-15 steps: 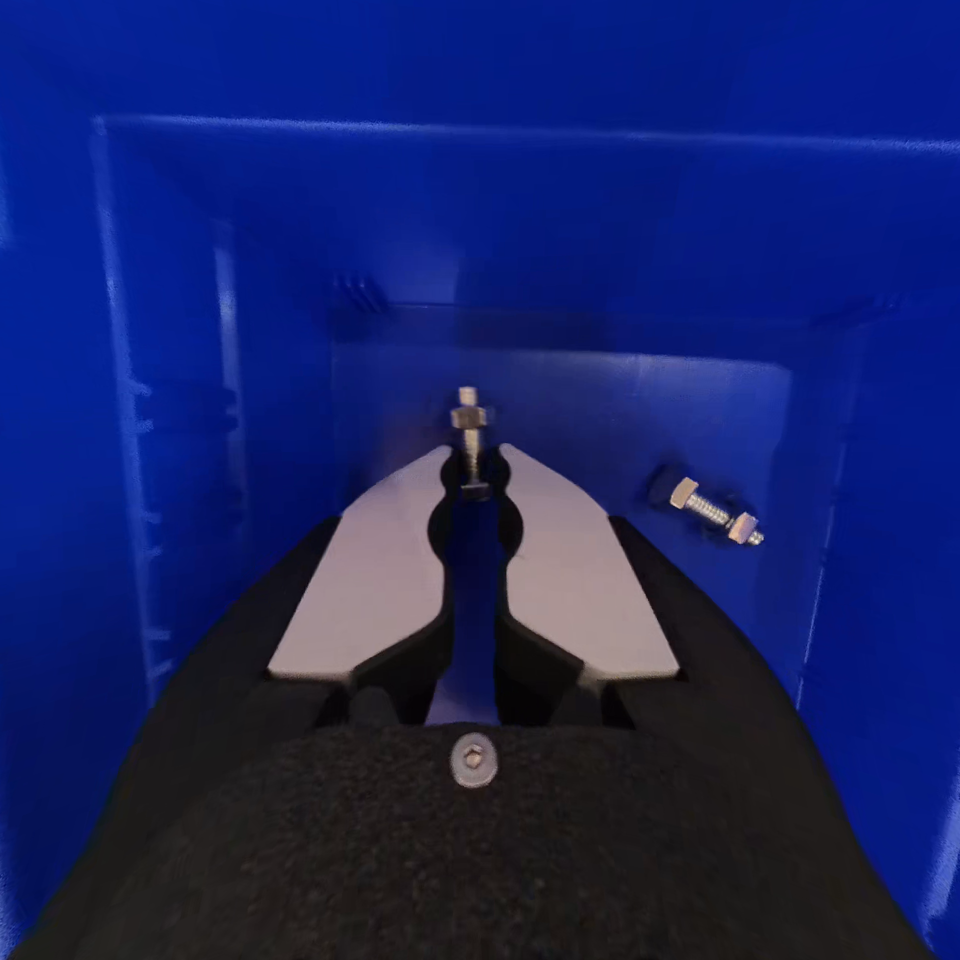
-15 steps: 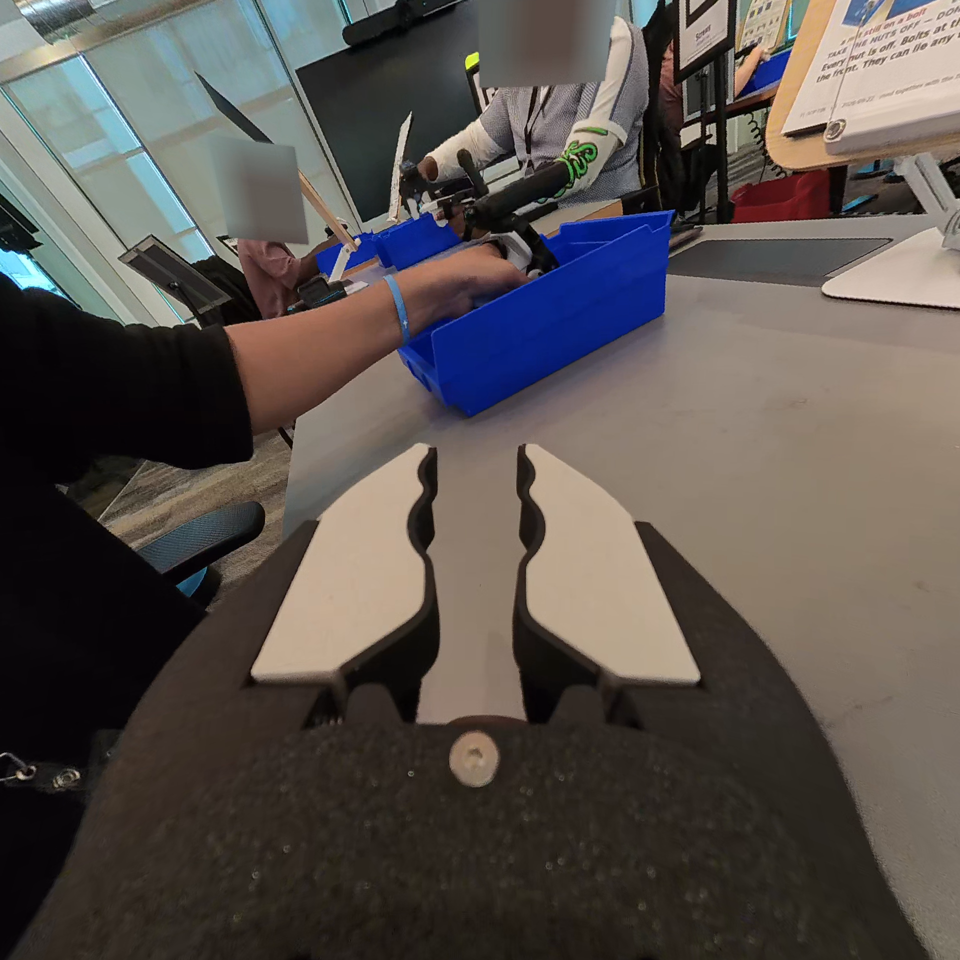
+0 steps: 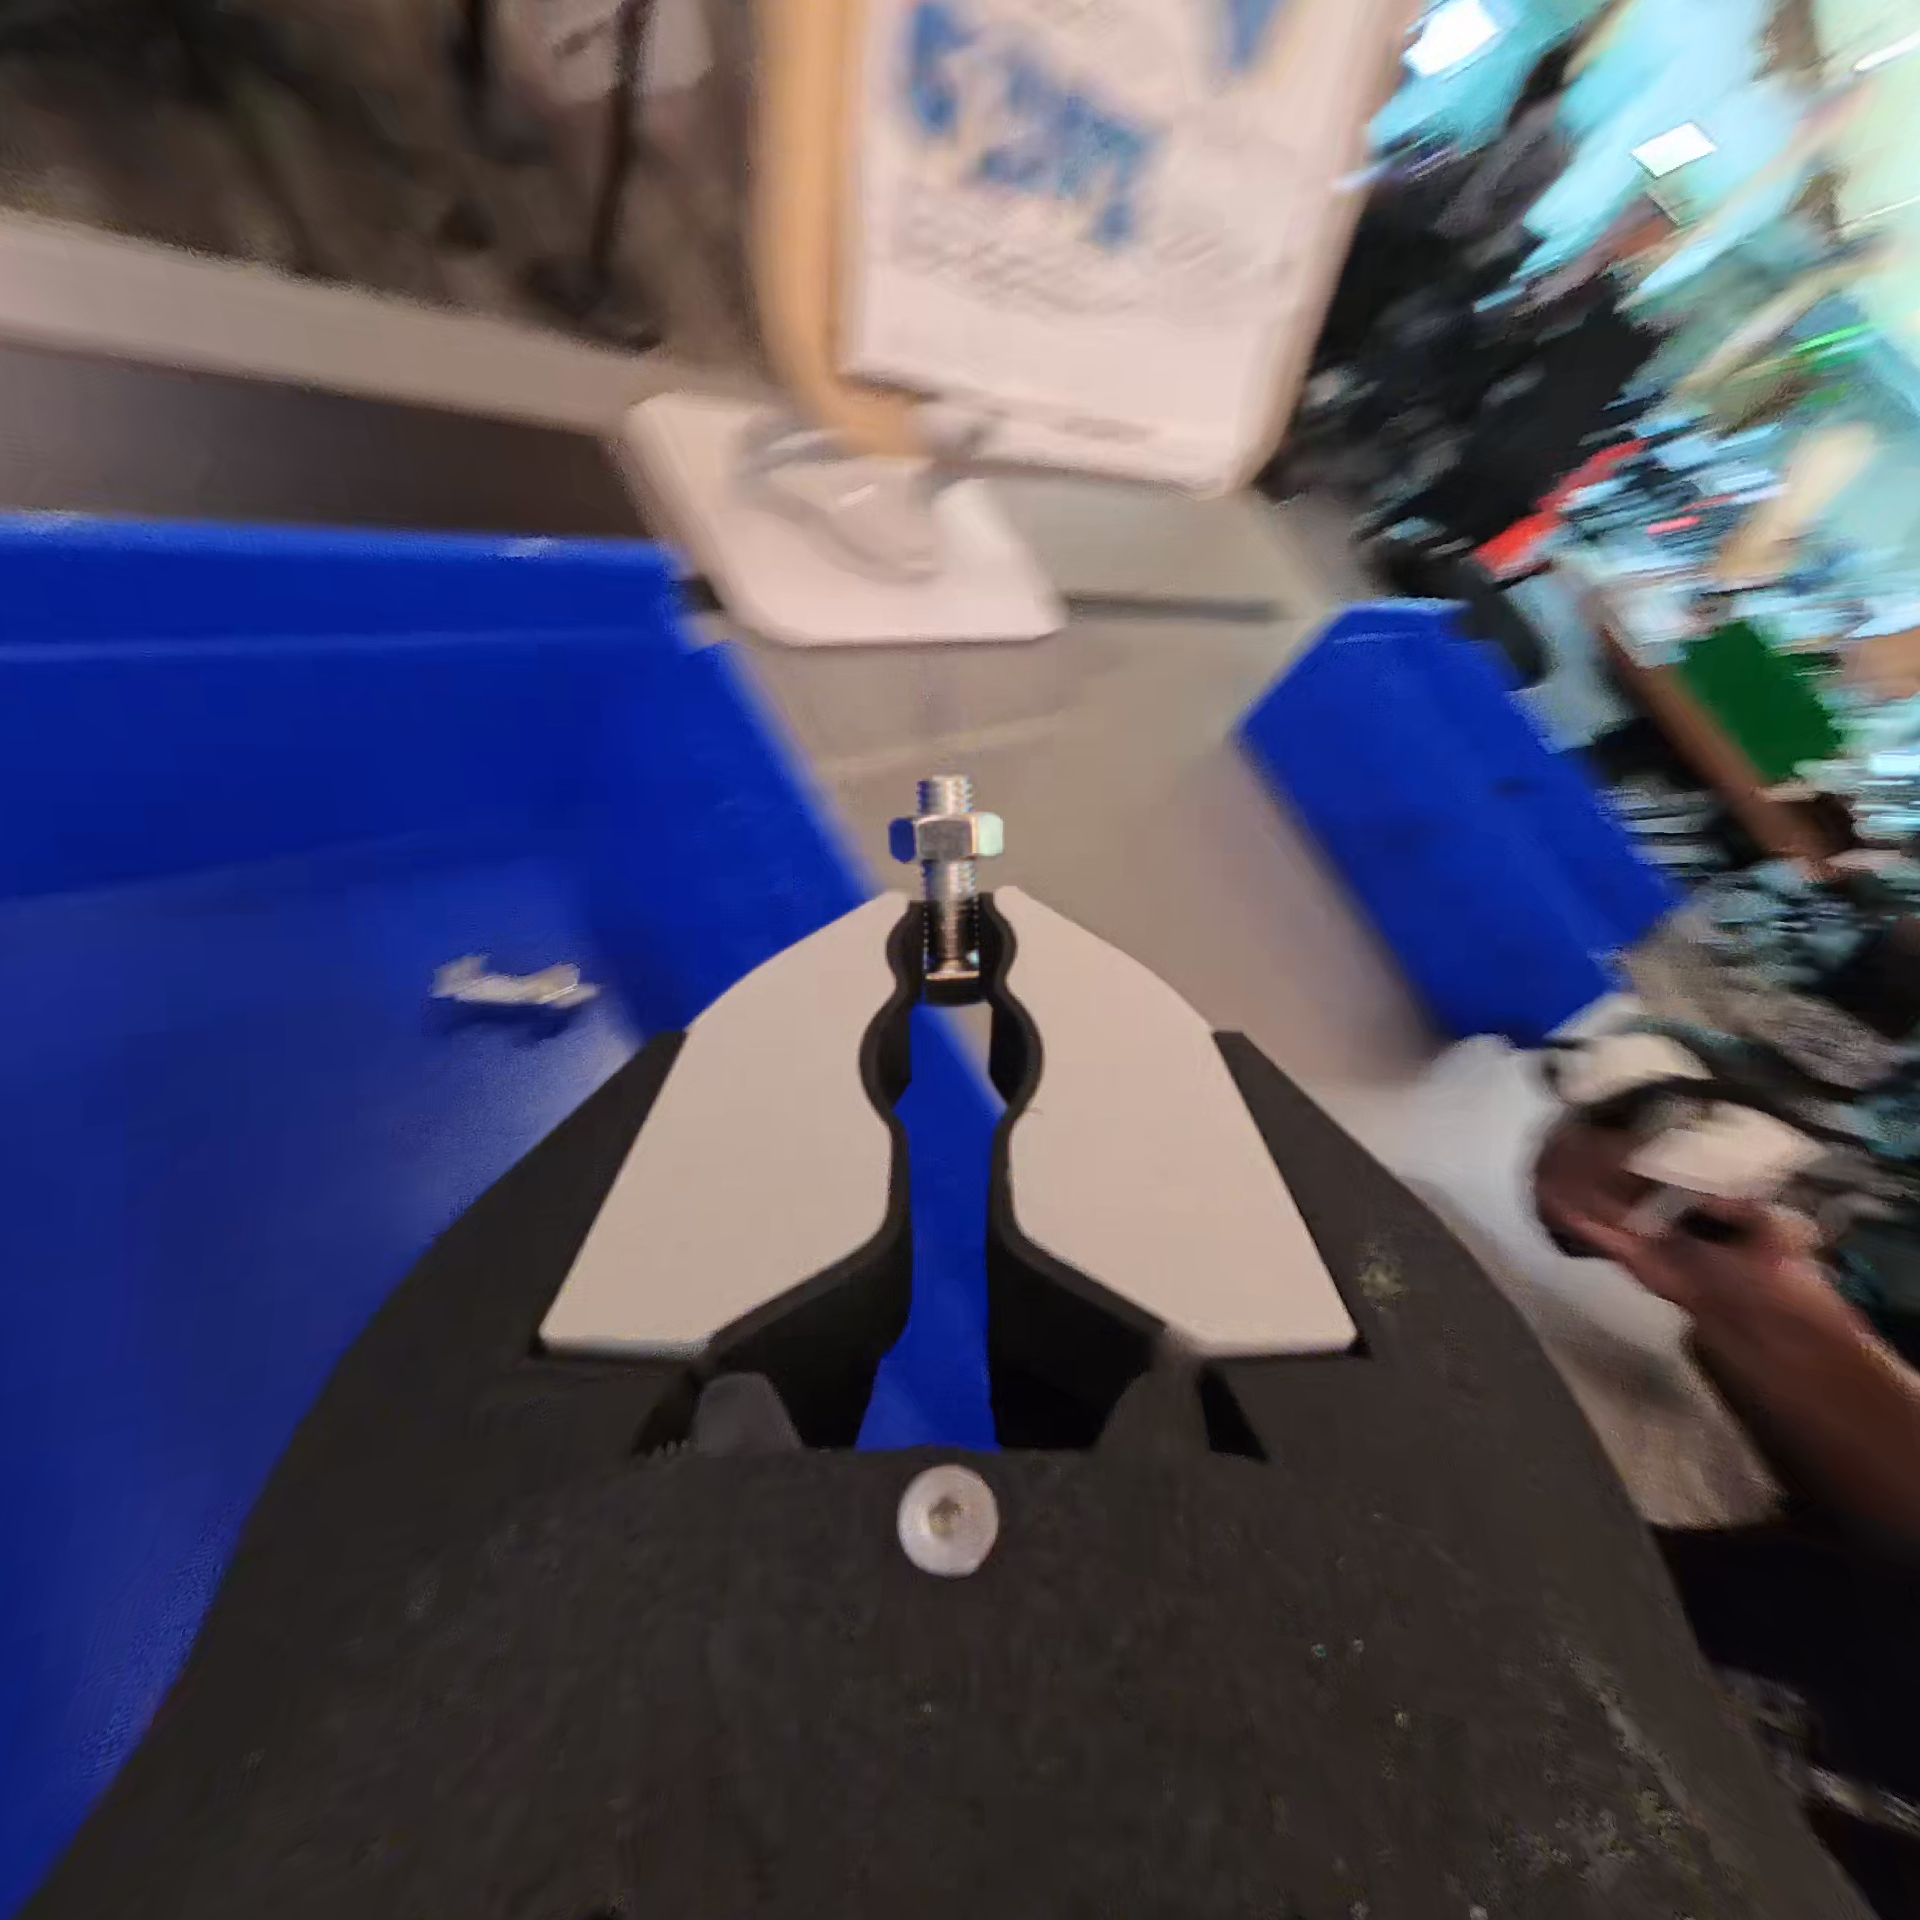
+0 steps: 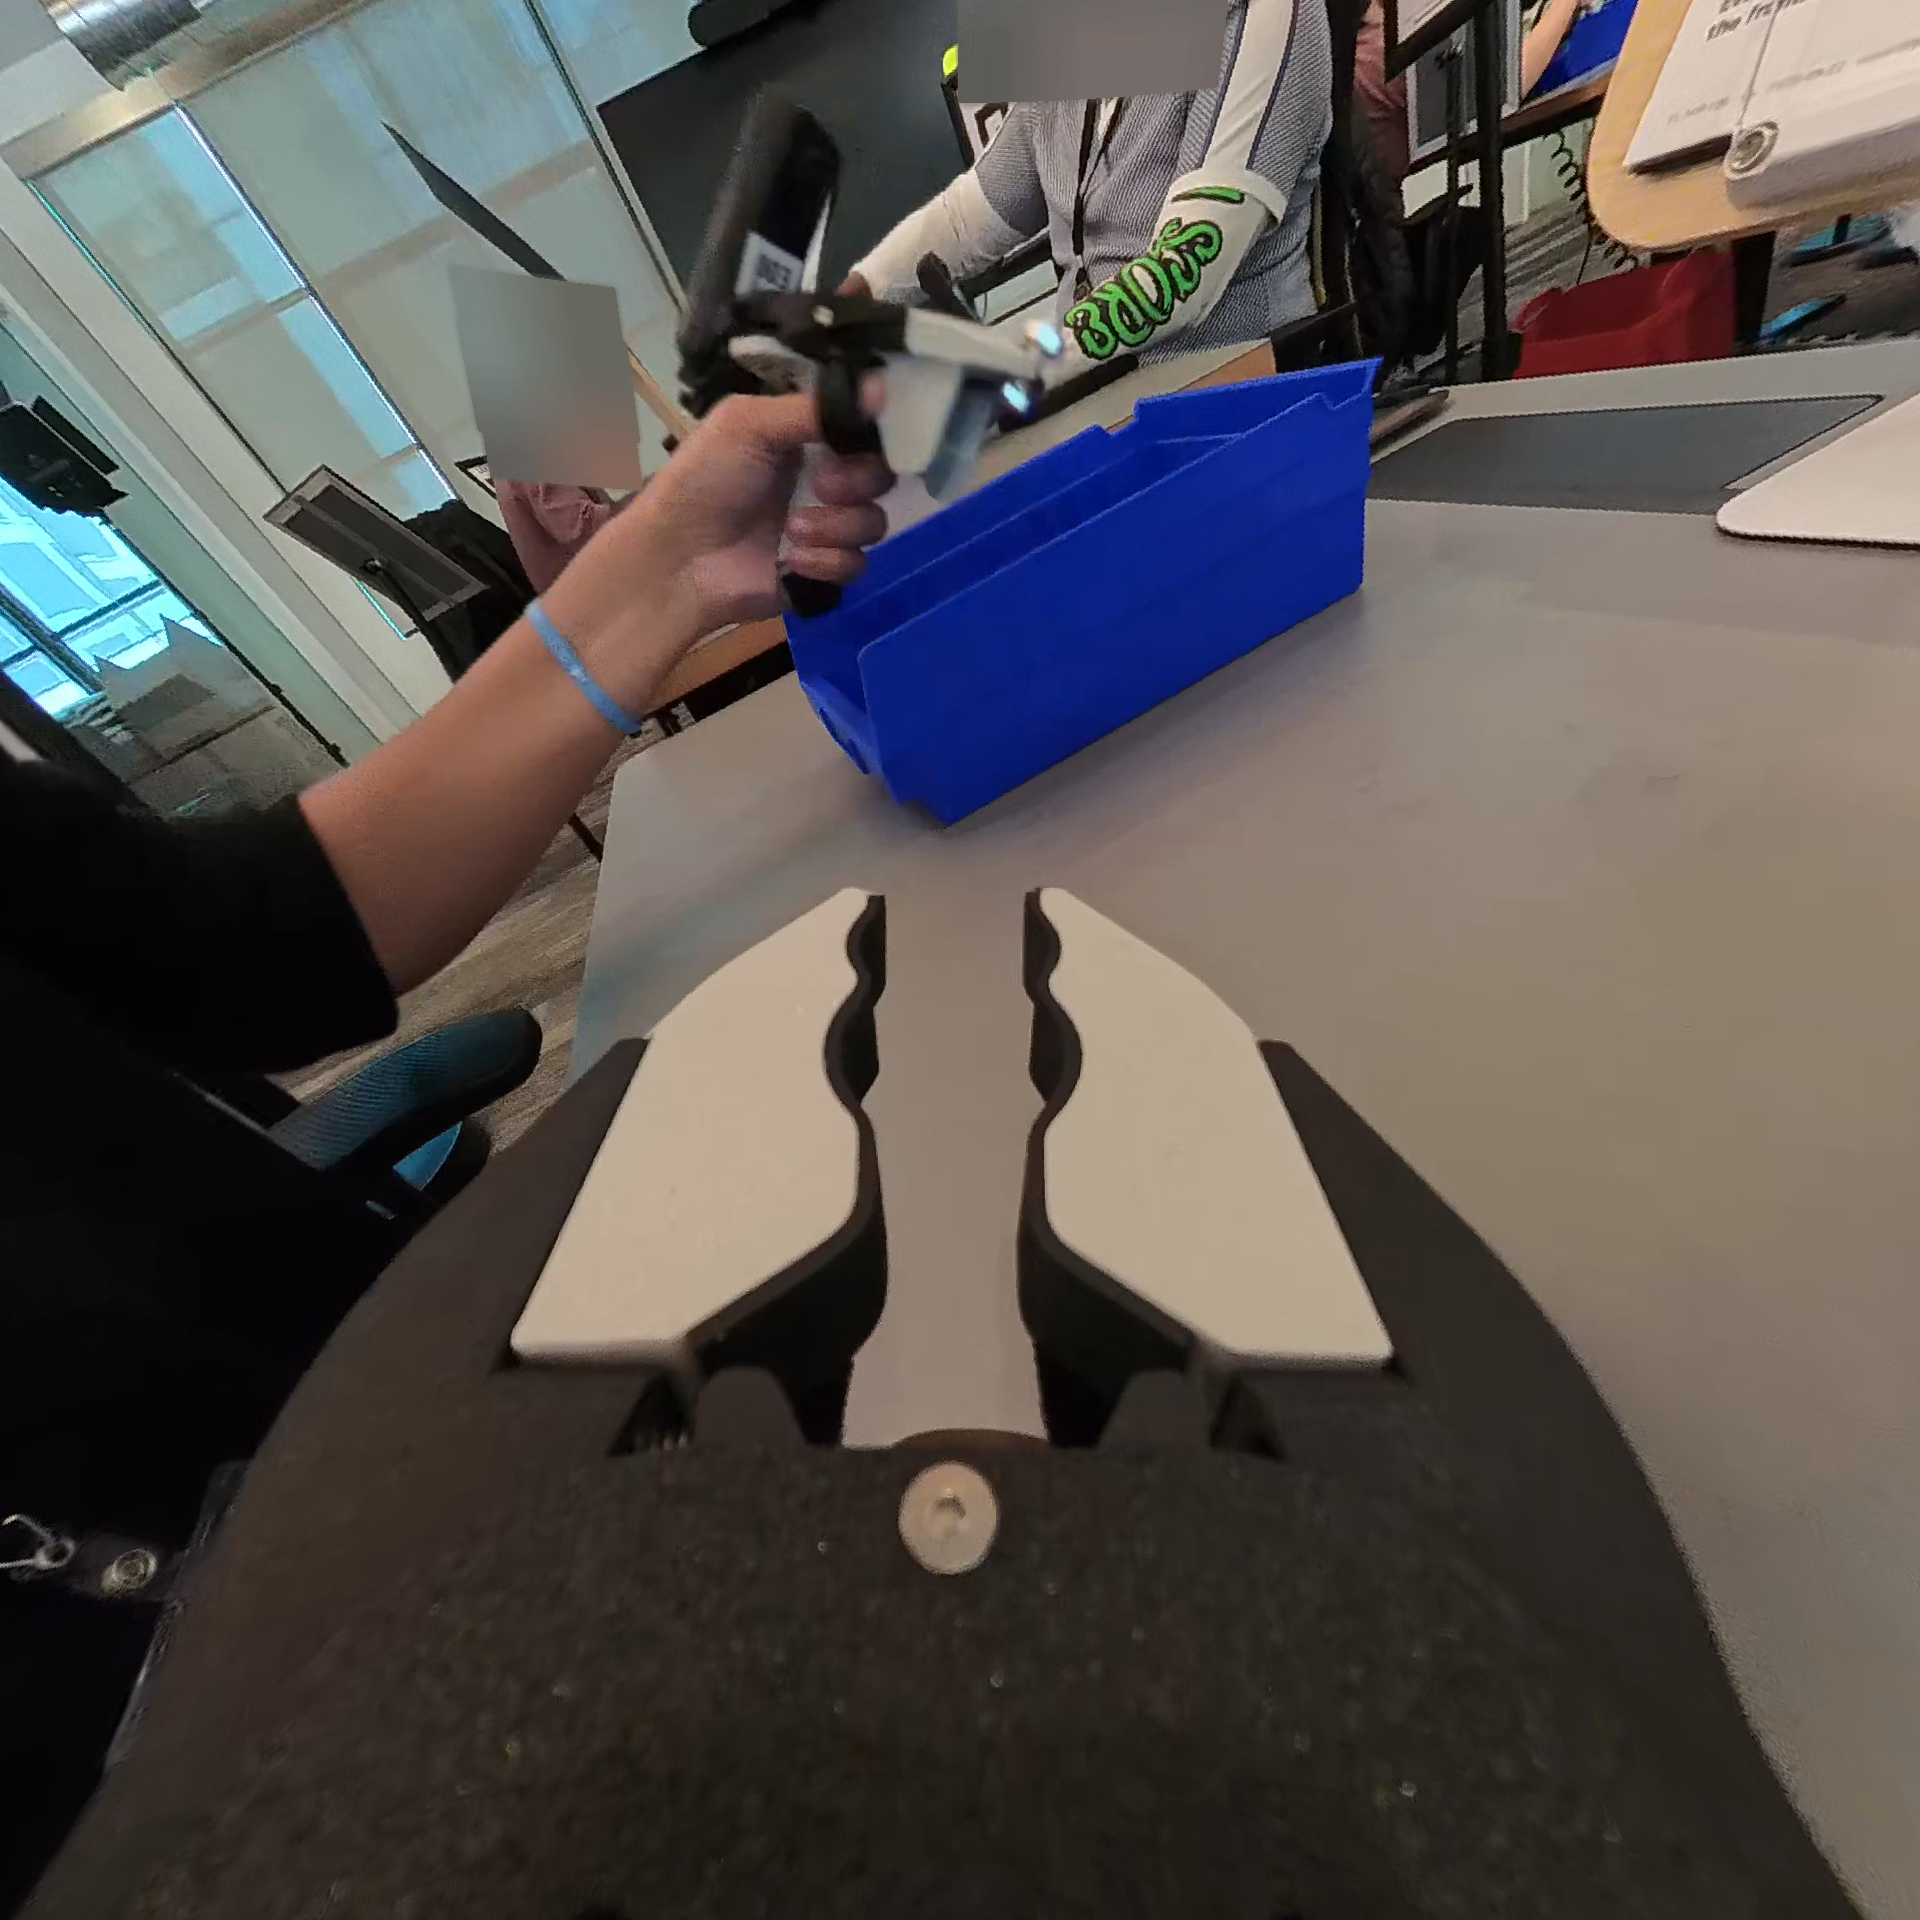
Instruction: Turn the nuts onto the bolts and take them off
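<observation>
Left wrist view: the left gripper (image 3: 948, 914) has its fingers (image 3: 790, 1132) closed almost together on a bolt (image 3: 945, 930), pinching it near the head so that the threaded shank stands up past the fingertips. A hex nut (image 3: 945, 837) sits on the shank just below its free end, clear of the fingertips. Behind and to the left lies a blue bin (image 3: 343, 748); on its floor a second fastener (image 3: 514, 992) shows only as a motion-blurred silver streak. A second blue bin (image 3: 1444, 821) stands to the right on the grey tabletop (image 3: 1091, 717), with a white stand base (image 3: 862, 540) near the far edge. Everything behind the gripper is smeared by motion.

Right wrist view: the right gripper (image 4: 954, 904) hovers low over the tabletop (image 4: 1455, 883) with its fingers (image 4: 717, 1143) parted by a clear gap and nothing between them — only bare grey surface shows through. Farther off, toward the tabletop's left edge, a hand (image 4: 727, 520) with a blue wristband (image 4: 582, 670) grips the left gripper (image 4: 1029, 358) raised above the near end of the blue bin (image 4: 1101, 634); the bolt at its tip is too blurred to resolve. A seated person in a white sleeve with green lettering (image 4: 1153, 270) is beyond the bin.
</observation>
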The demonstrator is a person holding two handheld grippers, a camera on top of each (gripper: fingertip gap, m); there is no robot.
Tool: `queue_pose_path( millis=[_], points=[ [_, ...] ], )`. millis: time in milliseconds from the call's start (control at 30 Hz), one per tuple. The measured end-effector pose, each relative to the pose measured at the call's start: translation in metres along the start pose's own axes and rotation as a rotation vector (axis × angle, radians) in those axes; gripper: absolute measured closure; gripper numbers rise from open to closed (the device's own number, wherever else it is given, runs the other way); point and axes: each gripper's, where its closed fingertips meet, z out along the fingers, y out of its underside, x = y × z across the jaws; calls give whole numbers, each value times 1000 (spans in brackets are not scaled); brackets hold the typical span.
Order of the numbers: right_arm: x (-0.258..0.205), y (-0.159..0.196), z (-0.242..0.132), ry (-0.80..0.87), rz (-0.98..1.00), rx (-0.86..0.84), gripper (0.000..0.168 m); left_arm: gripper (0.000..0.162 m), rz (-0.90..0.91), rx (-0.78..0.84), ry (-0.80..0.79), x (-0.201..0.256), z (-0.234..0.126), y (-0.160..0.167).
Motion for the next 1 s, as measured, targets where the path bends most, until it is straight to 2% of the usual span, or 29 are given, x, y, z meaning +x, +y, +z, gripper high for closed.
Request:
queue_pose_path(
  millis=[167, 300, 333, 400, 533, 867, 1000],
  points=[
    [-6, -26, 23, -76, 38, 13, 143, 154, 49, 157, 369, 119, -4, -3],
    [-29, -70, 39, -256, 142, 124, 126, 154, 63, 219, 531, 179, 6, 12],
    [-34, -82, 41, -293, 172, 169, 117, 154, 63, 212, 553, 189, 10, 18],
    [-42, -100, 45, -343, 216, 224, 99, 154, 79, 192, 585, 205, 19, 28],
    [-52, -114, 51, -342, 178, 248, 83, 154, 111, 152, 619, 227, 30, 42],
    [-69, -113, 72, -390, 127, 163, 79, 153, 142, 64, 674, 253, 48, 66],
    [-53, -119, 65, -340, 140, 211, 82, 154, 184, 55, 656, 255, 48, 68]
  ],
)
